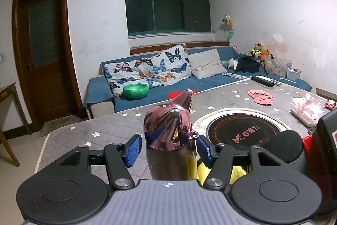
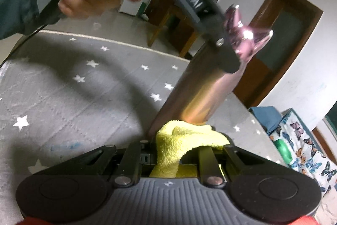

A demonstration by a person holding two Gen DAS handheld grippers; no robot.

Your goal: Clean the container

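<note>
Container: shiny purple-pink metal flask [image 1: 170, 153] with an animal-shaped cap, 2 ears up; stands upright on the table [image 1: 84, 130], near its front edge toward the left corner, just beside the round cooktop.
Cap: glossy, mirrors the blue pads; a small loop sticks out at its right side.
Left gripper [image 1: 169, 150]: jaws straddle the flask at the neck, where cap meets body. A blue pad [image 1: 132, 150] stands on each side; a narrow gap shows on both sides, so the pads flank the flask without pressing on it. Parted, nothing clamped.
Right gripper [image 2: 189, 147]: jaws closed down on a yellow terry cloth [image 2: 185, 140], which bunches out ahead of the fingers and hangs back between them.
Cloth contact: front of the cloth sits against the lower body of the flask; yellow reflects in the metal there. From the left wrist view the cloth shows as yellow behind and right of the flask base.
Person: hand [image 2: 88, 1] in a teal sleeve grips the handle of the left tool, top left of the right wrist view.
Table cover: grey quilted, white stars.
Cooktop [image 1: 244, 132]: black round plate set into the table, right of the flask.
Far right edge: pink cutouts [image 1: 261, 96], a tissue pack [image 1: 307, 111], 1 dark remote [image 1: 263, 80].
Beyond the table: blue sofa [image 1: 101, 90] with butterfly cushions and a green bowl [image 1: 135, 91].
</note>
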